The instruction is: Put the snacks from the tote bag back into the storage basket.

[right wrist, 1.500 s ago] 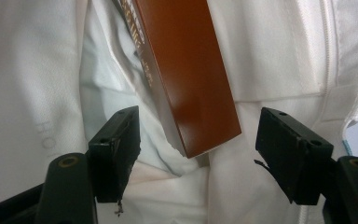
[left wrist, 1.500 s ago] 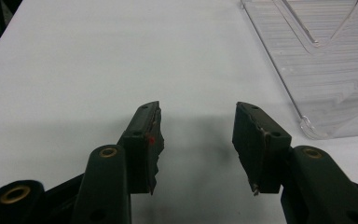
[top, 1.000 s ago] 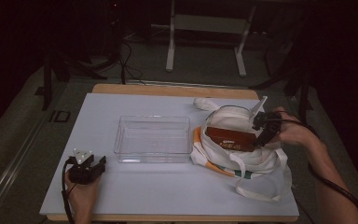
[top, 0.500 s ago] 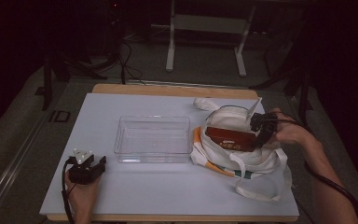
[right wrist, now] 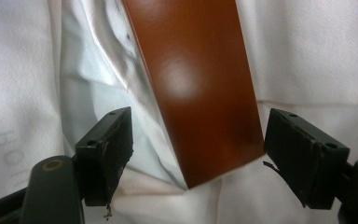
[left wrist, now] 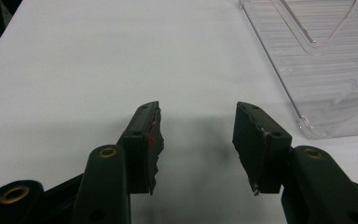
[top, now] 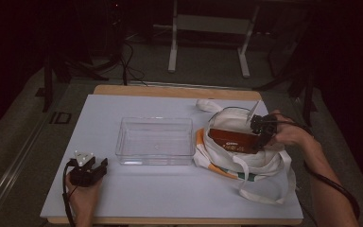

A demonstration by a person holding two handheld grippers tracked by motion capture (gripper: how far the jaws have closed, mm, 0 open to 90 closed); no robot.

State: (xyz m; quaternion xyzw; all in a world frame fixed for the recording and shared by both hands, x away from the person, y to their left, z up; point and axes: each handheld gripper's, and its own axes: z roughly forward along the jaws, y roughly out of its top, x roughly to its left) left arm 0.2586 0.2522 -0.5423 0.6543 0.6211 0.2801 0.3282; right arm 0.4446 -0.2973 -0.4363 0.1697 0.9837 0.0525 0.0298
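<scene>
Since the earlier frame the right gripper [top: 259, 135] has sunk a little toward the tote bag [top: 246, 161] and shifted slightly left along the box's right end, and its jaws have just been opening; the left gripper [top: 89, 171] has stayed put at the near left of the table [top: 170, 198]. In the right gripper view the brown box [right wrist: 196, 88] stands between the two black jaws, its near end lying in the gap, but the pads stand clear of it on both sides: the grip is released, with white cloth showing between the left pad and the box, and the right pad just beside the box's corner. The box lies in the mouth of the white tote bag at the right of the table, its long axis running left to right in the high view, tipped slightly so that the right end sits lower and nearer. A pale label or line of print shows on its face [top: 231, 140], too small to read. The bag carries an orange and a green band along its near left edge, and faint grey lettering shows on the cloth in the right gripper view, not legible. A clear plastic tray [top: 155, 141] sits in the middle of the table, just left of the bag. The left gripper's jaws are spread apart over bare table, nothing between them, with the tray's corner [left wrist: 317, 70] to their far right.
</scene>
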